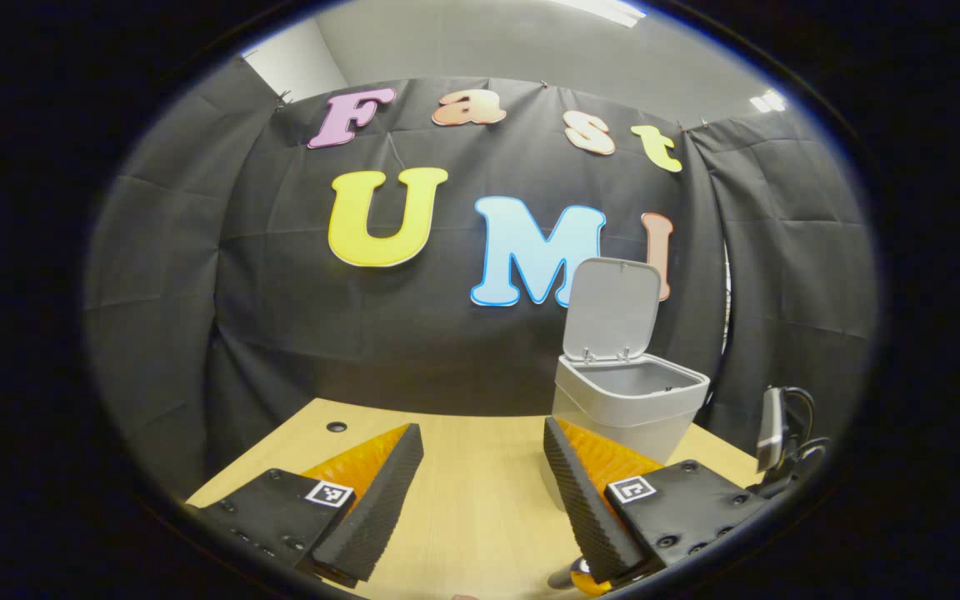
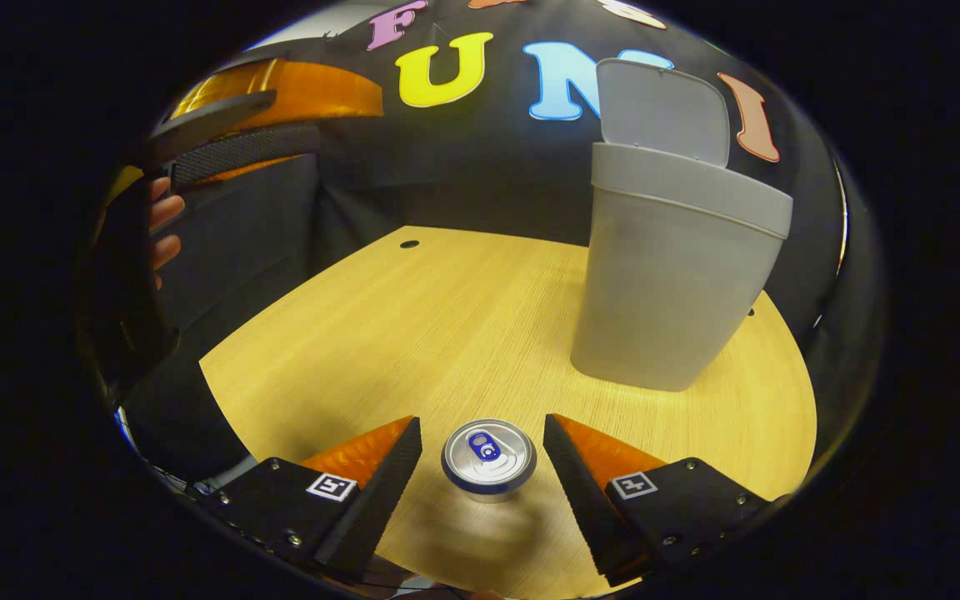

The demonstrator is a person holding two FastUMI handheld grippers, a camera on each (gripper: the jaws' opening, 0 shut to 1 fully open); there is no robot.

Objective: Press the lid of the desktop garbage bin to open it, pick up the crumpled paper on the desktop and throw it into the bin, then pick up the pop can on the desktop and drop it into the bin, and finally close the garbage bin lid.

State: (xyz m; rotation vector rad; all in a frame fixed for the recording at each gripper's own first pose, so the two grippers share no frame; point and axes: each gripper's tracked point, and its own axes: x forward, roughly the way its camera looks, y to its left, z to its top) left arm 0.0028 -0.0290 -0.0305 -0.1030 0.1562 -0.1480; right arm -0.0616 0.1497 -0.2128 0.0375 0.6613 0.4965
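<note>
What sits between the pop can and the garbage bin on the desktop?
Nothing: in the right gripper view, only bare wooden desktop lies between the pop can and the open garbage bin.

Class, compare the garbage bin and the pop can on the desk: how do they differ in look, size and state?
The garbage bin is plain grey with flat sides; the pop can has a round, shiny metal top with a blue tab. The bin stands far taller than the can. The bin's lid is raised, open; the can looks unopened. Both stand upright on the wooden desk.
</note>
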